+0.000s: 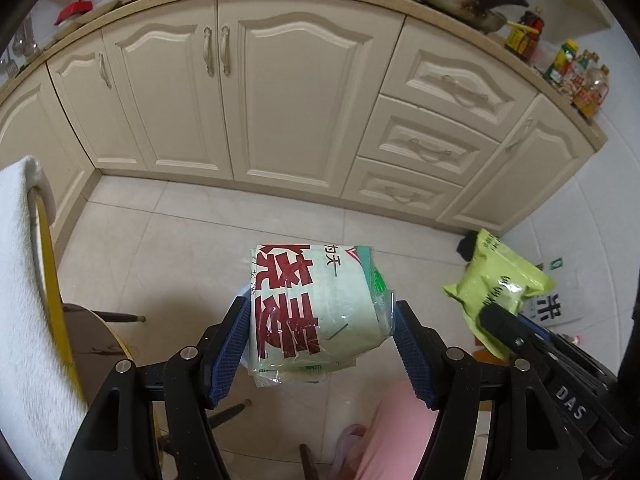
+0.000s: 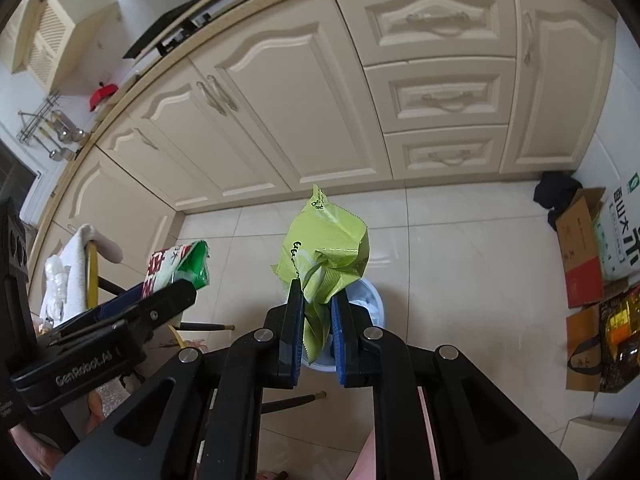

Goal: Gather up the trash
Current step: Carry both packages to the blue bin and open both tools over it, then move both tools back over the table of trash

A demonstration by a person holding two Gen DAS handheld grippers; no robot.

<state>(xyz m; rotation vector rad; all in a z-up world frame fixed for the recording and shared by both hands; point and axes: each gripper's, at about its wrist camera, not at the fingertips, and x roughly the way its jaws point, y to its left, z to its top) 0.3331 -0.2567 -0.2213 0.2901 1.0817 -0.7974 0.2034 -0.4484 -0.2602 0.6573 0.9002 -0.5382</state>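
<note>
My left gripper point(image 1: 320, 312) is shut on a pale green packet with red characters point(image 1: 312, 312), held above the floor; the packet also shows at the left in the right wrist view point(image 2: 176, 268). My right gripper point(image 2: 316, 292) is shut on a crumpled lime-green snack bag point(image 2: 324, 256), held upright above a white trash bin point(image 2: 368, 304) on the floor. That bag also shows at the right in the left wrist view point(image 1: 496, 284), with the right gripper point(image 1: 488, 314) below it.
Cream kitchen cabinets point(image 1: 280, 92) run along the back. A chair draped with a white towel point(image 1: 24, 280) stands at the left. Cardboard boxes point(image 2: 584, 248) and a black bundle point(image 2: 556, 196) sit at the right on the tiled floor point(image 2: 460, 264).
</note>
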